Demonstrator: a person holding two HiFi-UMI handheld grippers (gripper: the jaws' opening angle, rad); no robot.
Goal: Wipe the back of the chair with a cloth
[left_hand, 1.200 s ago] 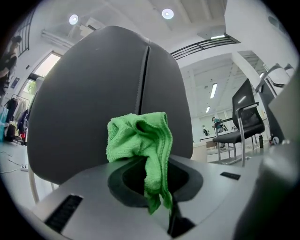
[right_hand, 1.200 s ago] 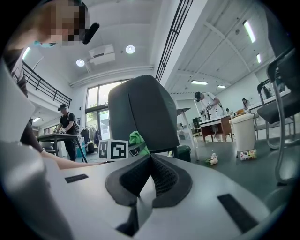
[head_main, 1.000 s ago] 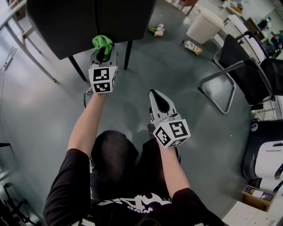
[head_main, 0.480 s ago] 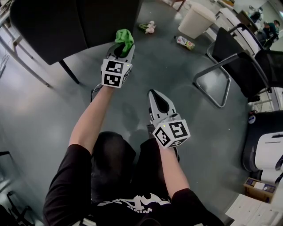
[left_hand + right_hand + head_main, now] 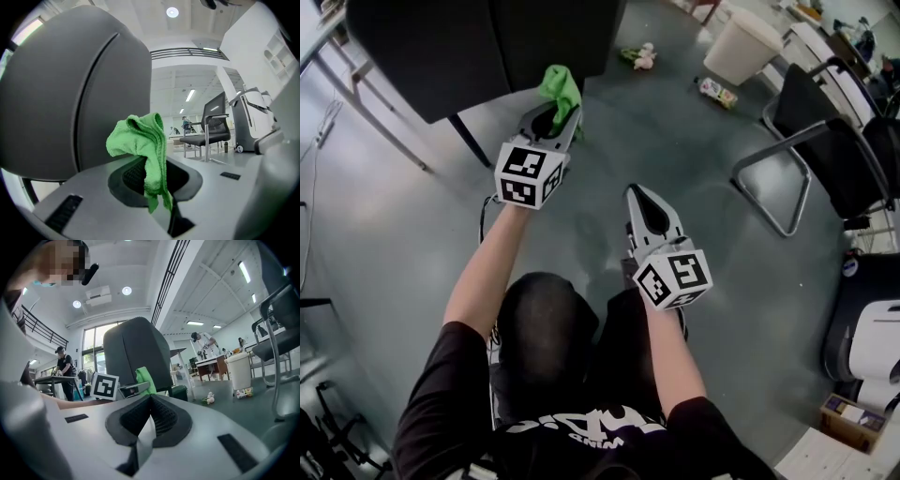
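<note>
The dark chair back fills the top left of the head view and looms grey in the left gripper view. My left gripper is shut on a bright green cloth, whose bunched end sticks up from the jaws just short of the chair's lower right edge. Whether cloth and chair touch I cannot tell. My right gripper hangs lower, in front of my legs, shut with nothing in it. From the right gripper view the chair back and the cloth stand ahead.
Chair legs reach down to the grey floor. A white bin, a small toy and a packet lie at the top right. A black sled-base chair stands at the right, a white machine at the lower right.
My left gripper with the cloth swung right along the chair's lower edge, then drew slightly back and down. The right gripper has hardly moved.
</note>
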